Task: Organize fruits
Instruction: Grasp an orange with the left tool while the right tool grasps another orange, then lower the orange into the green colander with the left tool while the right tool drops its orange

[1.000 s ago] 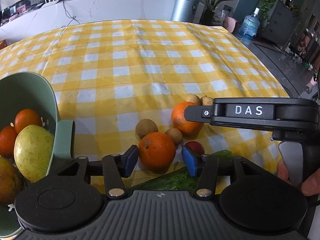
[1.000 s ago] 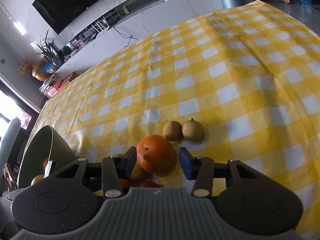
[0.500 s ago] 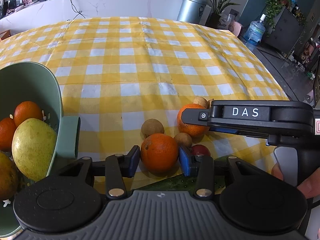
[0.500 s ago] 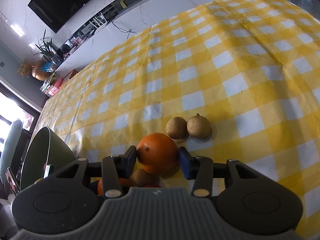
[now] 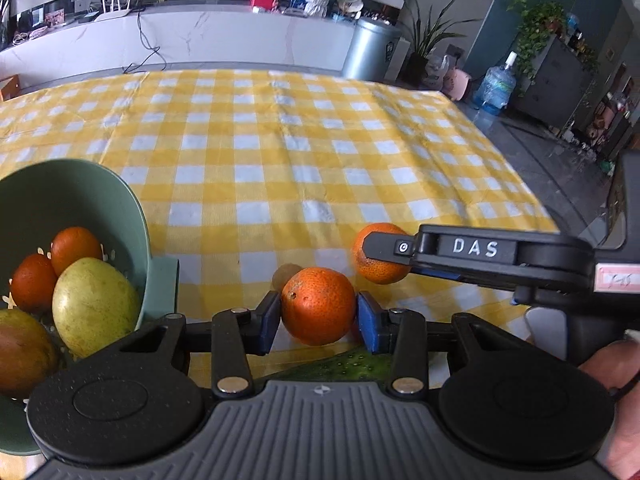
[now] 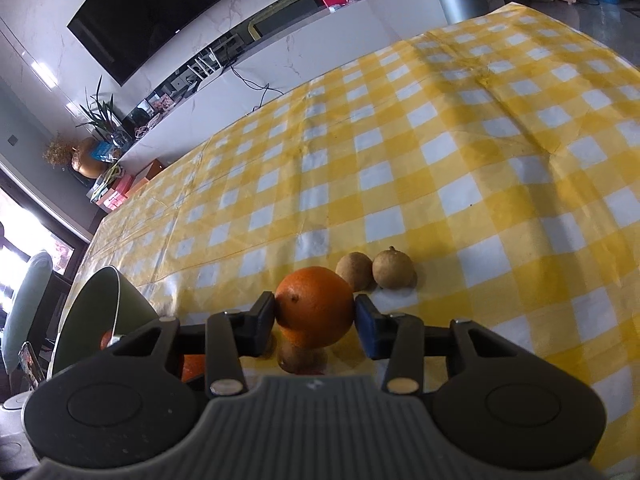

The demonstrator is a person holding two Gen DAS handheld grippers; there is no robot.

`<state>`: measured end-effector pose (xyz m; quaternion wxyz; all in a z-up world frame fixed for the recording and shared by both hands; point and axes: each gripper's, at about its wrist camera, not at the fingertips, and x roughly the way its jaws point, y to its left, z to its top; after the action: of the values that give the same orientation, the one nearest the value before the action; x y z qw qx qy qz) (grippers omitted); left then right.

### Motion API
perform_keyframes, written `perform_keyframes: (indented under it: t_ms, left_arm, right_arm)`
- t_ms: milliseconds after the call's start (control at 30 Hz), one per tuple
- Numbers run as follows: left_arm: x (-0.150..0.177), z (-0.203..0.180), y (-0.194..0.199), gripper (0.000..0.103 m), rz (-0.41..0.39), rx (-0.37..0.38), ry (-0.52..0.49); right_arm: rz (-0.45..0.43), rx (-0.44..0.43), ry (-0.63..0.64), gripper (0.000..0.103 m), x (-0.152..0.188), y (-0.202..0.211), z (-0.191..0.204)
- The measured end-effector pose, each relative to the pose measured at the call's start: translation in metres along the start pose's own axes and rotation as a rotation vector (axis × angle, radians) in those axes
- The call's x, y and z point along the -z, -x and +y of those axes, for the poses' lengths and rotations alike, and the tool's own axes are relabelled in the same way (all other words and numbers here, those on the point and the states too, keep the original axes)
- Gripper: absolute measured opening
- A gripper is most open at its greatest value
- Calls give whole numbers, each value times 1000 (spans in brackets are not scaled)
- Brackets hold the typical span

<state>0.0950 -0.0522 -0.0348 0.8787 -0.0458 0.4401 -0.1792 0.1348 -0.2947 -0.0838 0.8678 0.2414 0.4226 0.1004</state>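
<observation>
My left gripper (image 5: 318, 320) is shut on an orange (image 5: 318, 306), both blue pads pressing its sides, and holds it just above the yellow checked tablecloth (image 5: 280, 168). To the left stands a green colander bowl (image 5: 60, 200) with two oranges (image 5: 76, 244), a yellow-green pear-like fruit (image 5: 94, 306) and a mango (image 5: 20, 352) inside. My right gripper (image 6: 314, 316) is shut on a second orange (image 6: 314, 304), which shows as the orange (image 5: 378, 272) at the right finger (image 5: 400, 246) in the left wrist view.
Two small brown fruits (image 6: 354, 270) (image 6: 394, 268) lie just beyond the right gripper, and another brown fruit (image 6: 300, 358) sits under it. A cucumber (image 5: 340, 364) lies below the left jaws. A hand (image 5: 616, 364) holds the right gripper. The table edge falls away at the right.
The left jaws closed onto the near orange and rose with it off the cloth. The right jaws narrowed onto the other orange; that hand barely moved.
</observation>
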Motion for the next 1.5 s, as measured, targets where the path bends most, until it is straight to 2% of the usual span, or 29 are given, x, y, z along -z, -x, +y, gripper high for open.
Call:
perform_keyframes:
  t_ms: [167, 367, 533, 833, 1000, 1100, 1300, 1500]
  left_arm:
    - [-6, 0, 28, 46, -41, 21, -1]
    - [-13, 16, 62, 46, -76, -19, 17]
    - [-19, 39, 87, 46, -108, -34, 50]
    - [-23, 92, 106, 46, -135, -97, 159]
    - [-21, 110, 99, 46, -130, -148, 184]
    - [-18, 122, 96, 46, -111, -153, 200]
    - [-11, 141, 87, 46, -76, -186, 222]
    - [-7, 150, 79, 46, -42, -218, 220]
  right_arm:
    - [-56, -37, 40, 41, 5, 20, 9]
    - [-93, -94, 117, 41, 13, 42, 32]
    - [-107, -154, 216, 41, 20, 56, 68]
    - [-25, -236, 420, 41, 34, 48, 145]
    - [34, -208, 554, 40, 46, 34, 180]
    - [80, -195, 610, 40, 52, 22, 194]
    - [171, -185, 657, 40, 61, 2, 208]
    - [272, -179, 641, 41, 65, -17, 214]
